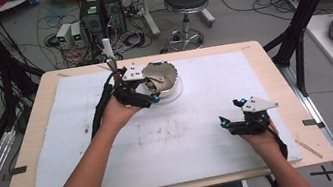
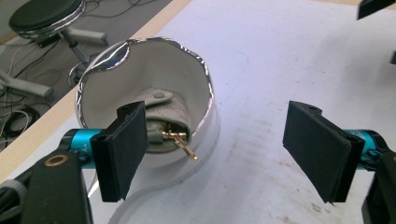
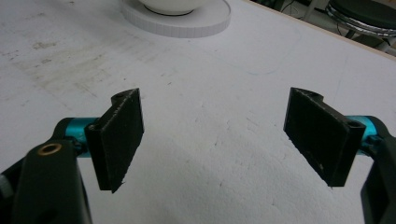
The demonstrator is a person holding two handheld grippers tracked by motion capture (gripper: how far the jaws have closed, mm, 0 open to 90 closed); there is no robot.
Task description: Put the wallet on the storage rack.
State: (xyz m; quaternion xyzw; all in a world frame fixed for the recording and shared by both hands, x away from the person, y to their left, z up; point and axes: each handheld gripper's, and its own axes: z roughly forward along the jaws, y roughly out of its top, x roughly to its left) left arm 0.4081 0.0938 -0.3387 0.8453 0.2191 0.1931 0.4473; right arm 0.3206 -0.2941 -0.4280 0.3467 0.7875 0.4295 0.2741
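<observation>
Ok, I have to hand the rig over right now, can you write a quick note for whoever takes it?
Left gripper: open, holding nothing, at the mouth of the white bowl, one pad in front of its rim.
Right gripper: open, holding nothing, low over the bare white mat, well away from the bowl.
Things: the bowl, silver-rimmed with a wavy edge, sits on a round white base at the far middle of the mat. Inside it lies a small beige pouch with a gold clasp or key.
Done: nothing lifted out; the pouch is in the bowl.
Left: probably reach in with the left gripper for the pouch.
</observation>
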